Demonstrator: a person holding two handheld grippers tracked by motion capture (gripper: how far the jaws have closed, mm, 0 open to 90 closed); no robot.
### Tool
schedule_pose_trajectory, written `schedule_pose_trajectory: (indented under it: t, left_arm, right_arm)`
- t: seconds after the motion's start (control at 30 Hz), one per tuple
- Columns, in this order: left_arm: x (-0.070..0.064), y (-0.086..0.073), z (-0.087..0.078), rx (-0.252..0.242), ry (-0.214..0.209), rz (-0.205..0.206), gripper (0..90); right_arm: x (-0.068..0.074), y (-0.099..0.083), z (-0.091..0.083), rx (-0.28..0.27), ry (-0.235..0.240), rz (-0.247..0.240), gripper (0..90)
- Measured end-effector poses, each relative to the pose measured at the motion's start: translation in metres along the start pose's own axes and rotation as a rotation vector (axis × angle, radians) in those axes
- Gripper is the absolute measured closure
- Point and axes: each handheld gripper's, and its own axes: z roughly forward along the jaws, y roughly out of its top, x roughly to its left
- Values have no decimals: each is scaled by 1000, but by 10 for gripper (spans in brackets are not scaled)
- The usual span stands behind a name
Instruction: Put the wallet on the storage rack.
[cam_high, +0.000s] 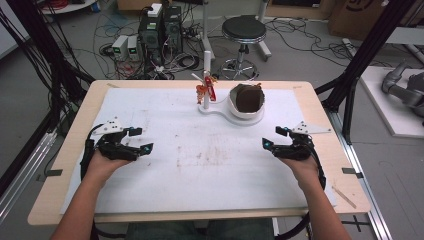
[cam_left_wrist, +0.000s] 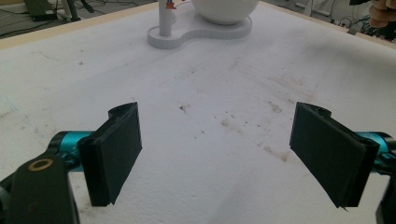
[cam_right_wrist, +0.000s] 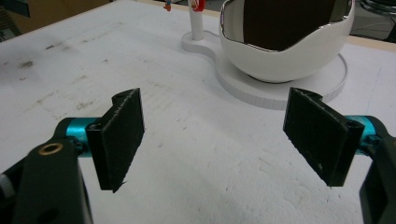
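Left tool (cam_high: 136, 140): jaws apart, empty, low over the desk (cam_high: 165, 165).
Right tool (cam_high: 274, 138): jaws apart, empty.
Bowl (cam_high: 246, 99): on a white stand (cam_high: 220, 111) at the far edge, beside a post (cam_high: 206, 82) with red trinkets.
Progress: nothing grasped; reach and grip remain.

Left gripper (cam_left_wrist: 215, 154) jaws wide apart, nothing between them, low over stained white mat (cam_left_wrist: 224, 93). Ahead: white stand (cam_left_wrist: 198, 32) with post (cam_left_wrist: 164, 18) and bowl (cam_left_wrist: 224, 10), well apart from jaws. Wood edge (cam_left_wrist: 70, 25) far left.
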Motion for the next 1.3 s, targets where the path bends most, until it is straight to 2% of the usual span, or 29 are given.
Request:
schedule_pose_trajectory:
  t: [0.1, 0.57, 1.3]
  left_arm:
    - [1, 0, -2, -10, 5, -4, 167]
    - [3, -3, 1, 7, 4, -11, 167]
    - [3, -2, 1, 3, 0, -9, 167]
  right_arm:
    - [0, 0, 1, 6, 0, 0, 207]
    - [-3, 0, 0, 15, -28, -6, 207]
    - [-2, 0, 1, 14, -15, -6, 207]
